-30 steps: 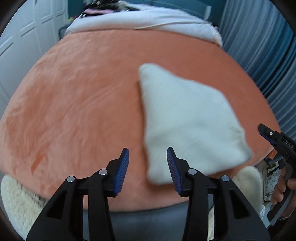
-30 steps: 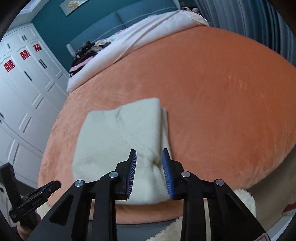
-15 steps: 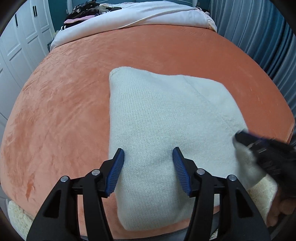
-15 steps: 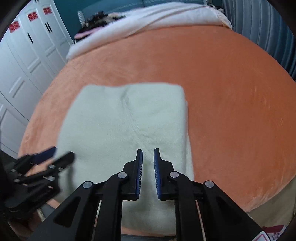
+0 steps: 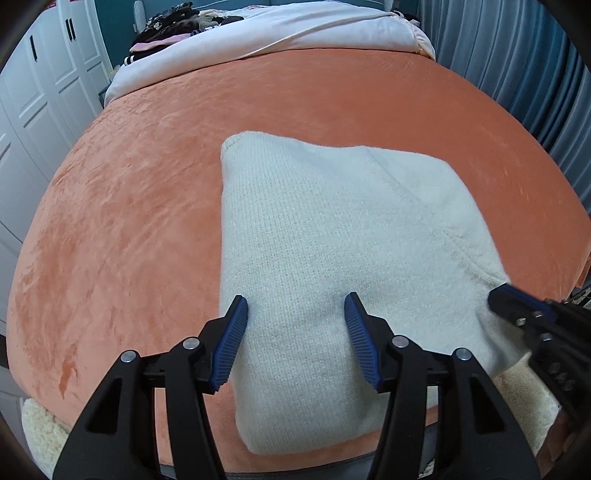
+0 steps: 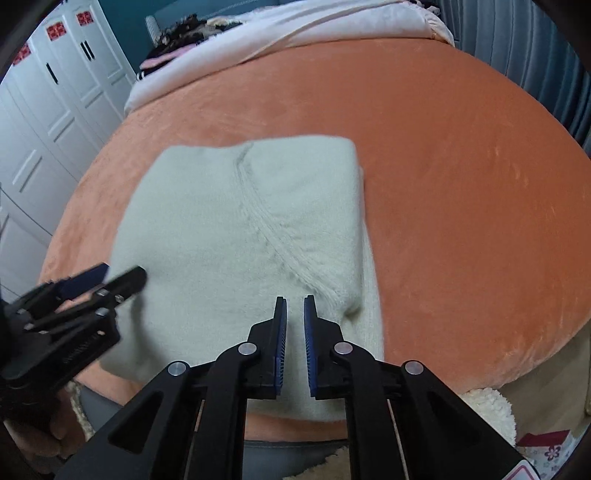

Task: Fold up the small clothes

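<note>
A folded cream knit garment (image 5: 332, 251) lies flat on the orange bed cover (image 5: 129, 206), near its front edge; it also shows in the right wrist view (image 6: 236, 236). My left gripper (image 5: 295, 332) is open and empty, its fingers spread just above the garment's near left part. My right gripper (image 6: 294, 328) is nearly shut with a narrow gap and holds nothing, low over the garment's near right corner. Each gripper shows in the other's view: the right one (image 5: 517, 310) at the right edge, the left one (image 6: 110, 277) at the left.
A white duvet (image 5: 295, 29) and dark clothes (image 5: 166, 22) lie at the far end of the bed. White wardrobe doors (image 6: 55, 110) stand on the left, blue-grey curtains (image 5: 517, 74) on the right. A fluffy cream rug (image 6: 491, 410) lies below the bed's front edge.
Both grippers moved forward over the garment from the bed's front edge. The left jaws opened wider; the right jaws closed to a narrow gap.
</note>
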Demonstrator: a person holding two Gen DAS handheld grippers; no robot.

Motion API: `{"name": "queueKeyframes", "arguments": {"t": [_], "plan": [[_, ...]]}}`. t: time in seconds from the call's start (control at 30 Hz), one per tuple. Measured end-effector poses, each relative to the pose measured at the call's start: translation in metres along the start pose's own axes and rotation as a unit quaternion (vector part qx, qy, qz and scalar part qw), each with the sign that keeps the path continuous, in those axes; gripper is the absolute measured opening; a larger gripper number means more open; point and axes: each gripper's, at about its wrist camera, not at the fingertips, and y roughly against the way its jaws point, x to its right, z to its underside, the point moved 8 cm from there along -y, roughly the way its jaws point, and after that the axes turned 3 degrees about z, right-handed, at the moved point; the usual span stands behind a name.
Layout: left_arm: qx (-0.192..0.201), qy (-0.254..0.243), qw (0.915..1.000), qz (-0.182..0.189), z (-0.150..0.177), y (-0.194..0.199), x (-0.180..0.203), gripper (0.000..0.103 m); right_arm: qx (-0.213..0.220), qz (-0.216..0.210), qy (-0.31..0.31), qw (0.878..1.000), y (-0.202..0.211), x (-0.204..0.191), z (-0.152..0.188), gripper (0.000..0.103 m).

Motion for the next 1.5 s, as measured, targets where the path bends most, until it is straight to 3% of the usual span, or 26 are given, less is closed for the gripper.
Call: {"name": "queueKeyframes", "arguments": {"t": [0.1,0.2,0.27,0.3,0.33,0.37,0.43,0.5,0.57,0.6,0.63,0.73,0.8,0.83,0.9,0.93,1.07,1.17,1.33,1.4,1.43,1.5], "plan": [[0.0,0.004,1.0,0.001,0.003,0.003,0.001,0.052,-0.04,0.024,0.008,0.999,-0.027,0.009,0.024,0.007],[0.0,-0.003,1.0,0.004,0.009,0.011,0.003,0.053,-0.035,-0.004,-0.016,0.999,-0.014,0.012,0.031,0.006],[-0.002,0.003,0.9998,0.02,0.014,0.016,0.004,0.053,-0.006,-0.027,-0.044,0.999,0.007,0.016,0.021,0.014],[-0.005,0.01,0.9996,0.026,0.016,0.017,0.003,0.054,0.009,-0.032,-0.058,0.998,0.015,0.021,0.014,0.027],[-0.007,0.015,0.9994,0.029,0.017,0.017,0.003,0.054,0.02,-0.029,-0.064,0.997,0.016,0.022,0.006,0.048],[-0.008,0.016,0.9994,0.029,0.018,0.015,0.004,0.055,0.03,-0.02,-0.065,0.997,0.014,0.025,-0.002,0.053],[-0.009,0.01,0.9997,0.021,0.018,0.012,0.005,0.057,0.037,0.0,-0.063,0.997,0.003,0.027,-0.016,0.053],[-0.008,0.009,0.9998,0.017,0.018,0.011,0.007,0.058,0.007,0.001,-0.058,0.998,-0.024,0.027,-0.023,0.054],[-0.01,0.008,0.9998,0.015,0.018,0.011,0.008,0.058,-0.029,-0.015,-0.059,0.998,-0.048,0.028,-0.023,0.047],[-0.011,0.008,0.9998,0.014,0.018,0.011,0.007,0.058,-0.017,-0.02,-0.058,0.998,-0.042,0.027,-0.03,0.036],[-0.011,0.01,0.9998,0.015,0.018,0.012,0.007,0.058,0.0,-0.029,-0.05,0.998,-0.03,0.024,-0.041,0.013],[0.0,0.017,0.9997,0.016,0.013,0.018,0.005,0.058,0.074,-0.055,-0.06,0.994,0.015,0.027,-0.068,0.008],[0.001,0.021,0.9996,0.02,0.009,0.018,0.006,0.062,0.081,-0.053,-0.077,0.992,0.016,0.039,-0.072,0.008],[-0.001,0.018,0.9997,0.018,0.009,0.014,0.008,0.063,0.064,-0.04,-0.079,0.994,0.002,0.048,-0.067,0.008],[-0.012,0.012,0.9998,0.012,0.011,0.006,0.01,0.066,-0.014,-0.01,-0.063,0.998,-0.048,0.06,-0.041,0.009],[-0.014,0.009,0.9998,0.007,0.013,0.001,0.01,0.067,-0.024,-0.01,-0.063,0.998,-0.059,0.064,-0.033,0.009],[-0.013,0.012,0.9998,0.008,0.017,0.003,0.004,0.068,0.036,-0.036,-0.094,0.994,-0.004,0.062,-0.053,0.01],[-0.012,0.031,0.9994,0.01,0.016,0.004,-0.008,0.07,0.075,-0.037,-0.06,0.995,0.035,0.046,-0.057,0.01],[-0.029,0.05,0.9981,0.021,0.022,-0.005,-0.011,0.073,-0.009,-0.013,-0.017,1.0,-0.024,0.034,-0.01,0.006],[-0.03,0.04,0.9986,0.017,0.023,0.0,-0.009,0.072,0.003,0.0,-0.007,1.0,-0.011,0.029,-0.014,0.006],[-0.025,0.035,0.999,0.015,0.022,0.005,-0.009,0.071,0.001,-0.004,-0.007,1.0,0.005,0.024,-0.019,0.011],[-0.02,0.039,0.9989,0.016,0.023,0.014,-0.014,0.071,0.026,-0.051,-0.004,0.998,0.031,0.004,-0.037,0.013]]}}
